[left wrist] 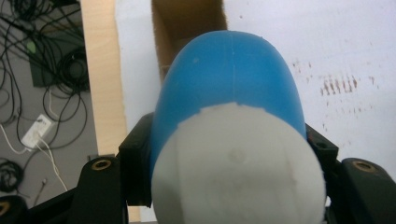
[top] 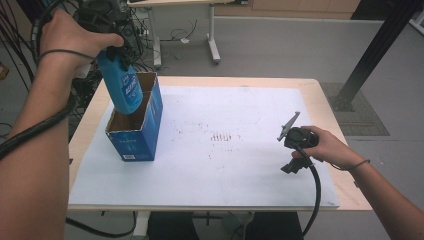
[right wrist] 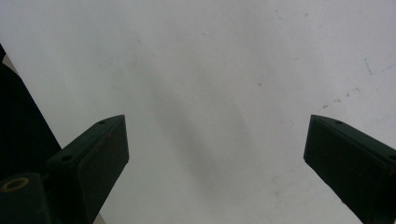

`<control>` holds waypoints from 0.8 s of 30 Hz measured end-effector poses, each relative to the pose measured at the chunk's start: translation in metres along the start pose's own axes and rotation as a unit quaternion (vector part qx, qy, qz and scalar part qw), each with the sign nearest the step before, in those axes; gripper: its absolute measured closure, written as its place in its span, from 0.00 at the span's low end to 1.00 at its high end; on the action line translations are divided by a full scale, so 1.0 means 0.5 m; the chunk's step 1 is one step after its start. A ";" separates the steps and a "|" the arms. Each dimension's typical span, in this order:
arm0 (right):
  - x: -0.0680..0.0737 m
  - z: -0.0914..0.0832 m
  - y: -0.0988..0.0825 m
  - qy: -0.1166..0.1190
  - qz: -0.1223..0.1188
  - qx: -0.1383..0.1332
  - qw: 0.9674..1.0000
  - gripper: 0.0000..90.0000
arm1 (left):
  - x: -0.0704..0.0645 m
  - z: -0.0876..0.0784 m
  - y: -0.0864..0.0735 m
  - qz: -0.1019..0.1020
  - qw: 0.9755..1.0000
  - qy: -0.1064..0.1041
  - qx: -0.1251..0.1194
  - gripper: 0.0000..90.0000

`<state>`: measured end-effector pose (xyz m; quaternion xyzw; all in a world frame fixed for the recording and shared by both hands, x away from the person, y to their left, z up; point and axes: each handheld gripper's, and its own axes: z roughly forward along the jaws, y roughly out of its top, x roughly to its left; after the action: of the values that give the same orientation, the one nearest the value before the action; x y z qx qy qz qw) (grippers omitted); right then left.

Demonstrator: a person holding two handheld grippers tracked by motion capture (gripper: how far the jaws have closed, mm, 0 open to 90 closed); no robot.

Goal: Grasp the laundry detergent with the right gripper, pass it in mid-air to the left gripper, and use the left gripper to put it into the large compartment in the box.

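- My left claw [top: 112, 50] is clenched on a blue bottle [top: 121, 87], up at about 10 o'clock in the high view.
- The bottle hangs tilted, with its bottom end poking into the open top of the blue box [top: 137, 130]. I can't tell if it's touching the cardboard.
- From the left gripper view, the bottle [left wrist: 229, 79] sits squeezed between both jaws, with its white cap [left wrist: 238, 168] facing the camera and the box opening [left wrist: 187, 28] right behind it at 12 o'clock.
- The box stands upright on the white sheet [top: 225, 165], over at the sheet's 9 o'clock side, near the left edge of the table [top: 325, 105].
- My right claw [top: 295, 150] is released, with nothing in it, parked at about 4 o'clock in the high view, well apart from the box.
- In the right gripper view, the jaws are spread wide over the bare sheet [right wrist: 210, 70].
- Some brownish smudges [top: 222, 136] sit mid-sheet, between box and right claw.
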<state>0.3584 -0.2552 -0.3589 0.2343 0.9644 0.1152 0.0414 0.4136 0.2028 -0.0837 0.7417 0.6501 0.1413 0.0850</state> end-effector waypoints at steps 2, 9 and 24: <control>0.000 0.001 0.000 0.001 -0.001 0.001 1.000 0.07 | 0.001 0.003 0.001 -0.005 1.000 0.005 -0.002 0.42; -0.001 0.005 0.001 0.003 -0.001 0.000 1.000 0.07 | 0.007 0.018 0.004 -0.016 1.000 0.015 -0.008 0.42; -0.002 0.012 0.005 0.004 0.001 0.003 1.000 0.07 | 0.005 0.078 -0.008 -0.005 1.000 0.006 0.002 0.42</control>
<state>0.3614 -0.2523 -0.3638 0.2346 0.9648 0.1136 0.0364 0.4226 0.2079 -0.1216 0.7378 0.6547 0.1437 0.0803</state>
